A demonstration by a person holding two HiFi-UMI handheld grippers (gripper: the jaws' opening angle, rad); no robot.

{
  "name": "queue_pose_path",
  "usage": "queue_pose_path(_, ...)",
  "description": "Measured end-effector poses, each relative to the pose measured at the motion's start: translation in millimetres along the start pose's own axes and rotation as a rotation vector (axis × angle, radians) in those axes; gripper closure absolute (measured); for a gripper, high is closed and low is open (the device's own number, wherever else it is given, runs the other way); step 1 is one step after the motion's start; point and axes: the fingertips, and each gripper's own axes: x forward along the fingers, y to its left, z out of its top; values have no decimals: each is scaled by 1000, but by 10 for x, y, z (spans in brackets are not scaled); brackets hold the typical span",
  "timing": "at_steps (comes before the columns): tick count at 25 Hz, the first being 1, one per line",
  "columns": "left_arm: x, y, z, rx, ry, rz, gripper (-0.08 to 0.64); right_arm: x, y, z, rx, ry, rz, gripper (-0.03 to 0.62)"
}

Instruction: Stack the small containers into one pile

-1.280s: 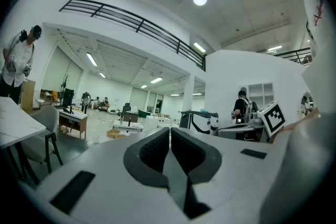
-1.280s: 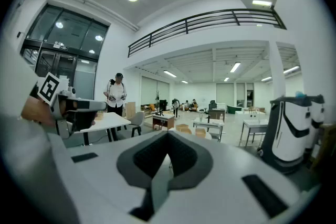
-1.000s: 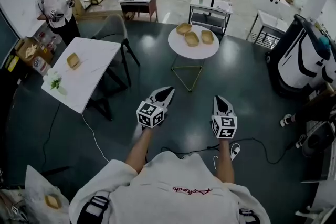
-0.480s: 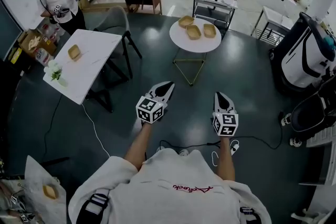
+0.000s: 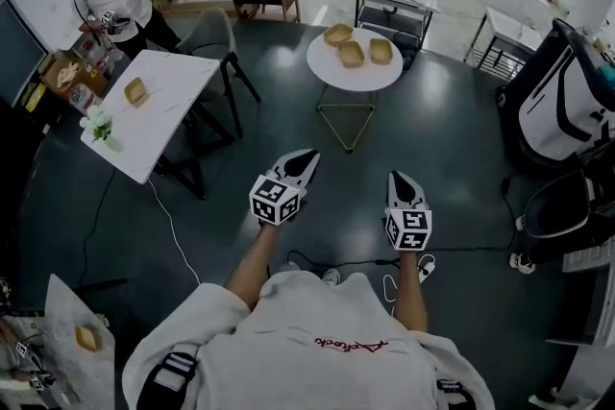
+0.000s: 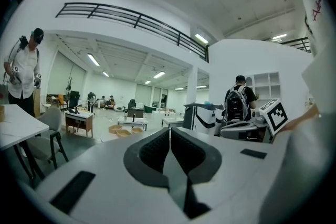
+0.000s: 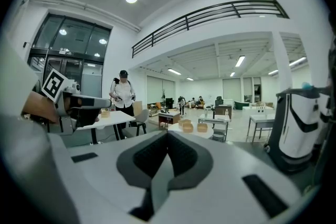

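We stand on a dark floor (image 5: 452, 206) in a big open hall, looking steeply down over our own white top. At our right sits a bulky white-and-black machine (image 5: 562, 106). On our left a rectangular white worktop (image 5: 168, 125) stands at an angle. A grey chair (image 5: 213, 36) is at its far side, and a person (image 5: 110, 0) in a white top stands beyond its far corner. Ahead of us, well apart from our hands, is a round white worktop (image 5: 327, 69) on a thin gold frame.

We hold the left tongs (image 5: 306, 156) and the right tongs (image 5: 398, 180) out over bare floor, side by side but apart, both pointing roughly towards the round worktop. In each tongs' own view the two dark pads meet along one thin line. Both are fully closed and grip nothing.

The small containers (image 5: 352, 53) are three shallow tan trays lying close together on the round worktop, none on top of another. A fourth tan tray (image 5: 135, 91) lies alone on the rectangular worktop, and a small white-flowered sprig (image 5: 99, 125) sits near that worktop's left corner. Another tan tray (image 5: 87, 338) rests on a pale surface at our lower left.
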Motion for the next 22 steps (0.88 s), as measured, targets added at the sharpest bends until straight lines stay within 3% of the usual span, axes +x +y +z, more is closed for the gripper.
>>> queue_pose_path(8,176,-206,110,26,1,-17,540,-128,-255,1,23,-21,-12,572)
queue_pose_path(16,290,-352,-87,11,25,-51,540,-139,-354,-80,31,-27,-29,572)
queue_pose_path(22,417,-393,-12,19,9,-63,540,-88,-416,-46,21,-30,-20,572)
